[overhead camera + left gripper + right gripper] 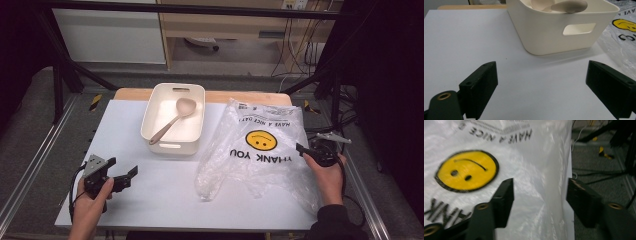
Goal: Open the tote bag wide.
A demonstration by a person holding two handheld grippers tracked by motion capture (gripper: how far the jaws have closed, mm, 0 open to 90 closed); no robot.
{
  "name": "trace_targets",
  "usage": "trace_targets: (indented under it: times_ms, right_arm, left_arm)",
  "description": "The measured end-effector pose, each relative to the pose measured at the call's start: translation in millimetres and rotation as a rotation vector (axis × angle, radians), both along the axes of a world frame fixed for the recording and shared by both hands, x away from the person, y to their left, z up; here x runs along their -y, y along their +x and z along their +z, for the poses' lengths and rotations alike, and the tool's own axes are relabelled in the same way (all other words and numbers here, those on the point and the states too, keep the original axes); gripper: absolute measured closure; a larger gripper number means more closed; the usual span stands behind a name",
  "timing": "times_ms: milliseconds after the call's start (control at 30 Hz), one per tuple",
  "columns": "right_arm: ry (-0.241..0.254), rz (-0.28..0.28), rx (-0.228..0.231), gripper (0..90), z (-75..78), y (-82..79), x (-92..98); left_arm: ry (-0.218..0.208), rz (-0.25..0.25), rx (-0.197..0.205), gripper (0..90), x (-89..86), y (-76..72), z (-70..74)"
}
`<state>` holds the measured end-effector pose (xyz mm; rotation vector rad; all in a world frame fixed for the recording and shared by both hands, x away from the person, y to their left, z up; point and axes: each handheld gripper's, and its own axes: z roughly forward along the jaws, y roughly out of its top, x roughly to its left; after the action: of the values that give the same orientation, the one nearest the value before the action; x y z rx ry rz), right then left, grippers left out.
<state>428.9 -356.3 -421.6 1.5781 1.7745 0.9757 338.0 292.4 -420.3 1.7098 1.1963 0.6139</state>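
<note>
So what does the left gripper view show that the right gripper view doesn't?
The left gripper view alone has the cream bin with the spoon lying in it, beyond the open left gripper. The right gripper view alone has the floor with cables past the table edge, and the open right gripper at the bag's edge. Both take in the plastic bag with its yellow smiley face and the white tabletop.

Spoon (172,121) in cream bin (162,107)
</note>
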Motion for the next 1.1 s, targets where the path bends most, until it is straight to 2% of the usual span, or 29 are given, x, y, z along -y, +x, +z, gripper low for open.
trace_targets:
  times_ms: [133, 200, 367, 500, 633, 833, 1100]
  right_arm:
    - [-0.022, 0.029, 0.042, 17.8, 11.0, -13.1, -18.7]
    - [-0.038, 0.052, 0.058, 14.6, 14.5, -19.7, -28.4]
    - [-0.028, 0.109, 0.071, 10.4, 20.8, -31.6, -49.4]
    - [-0.012, 0.16, 0.034, 7.9, 19.4, -34.2, -67.2]
    - [-0.034, 0.229, 0.028, 8.1, 17.4, -37.7, -89.6]
    - [-0.055, 0.334, -0.008, 7.5, 12.0, -43.9, -125.3]
    - [-0.033, 0.454, -0.052, 7.2, 2.7, -53.4, -165.9]
  left_arm:
    - [0.0, 0.002, 0.008, 10.0, -1.4, -0.5, 1.2]
    - [0.0, 0.0, 0.008, 10.0, -1.6, -0.8, 1.6]
    - [-0.001, 0.001, 0.009, 9.2, -1.6, -0.9, 1.9]
    - [0.0, 0.001, 0.006, 9.0, -1.8, -0.7, 1.7]
    - [0.0, -0.001, 0.006, 8.9, -1.3, -0.7, 1.7]
    - [0.001, 0.001, 0.005, 8.7, -1.3, -0.3, 1.3]
    - [0.003, -0.001, 0.002, 8.5, -0.9, 0.0, 0.9]
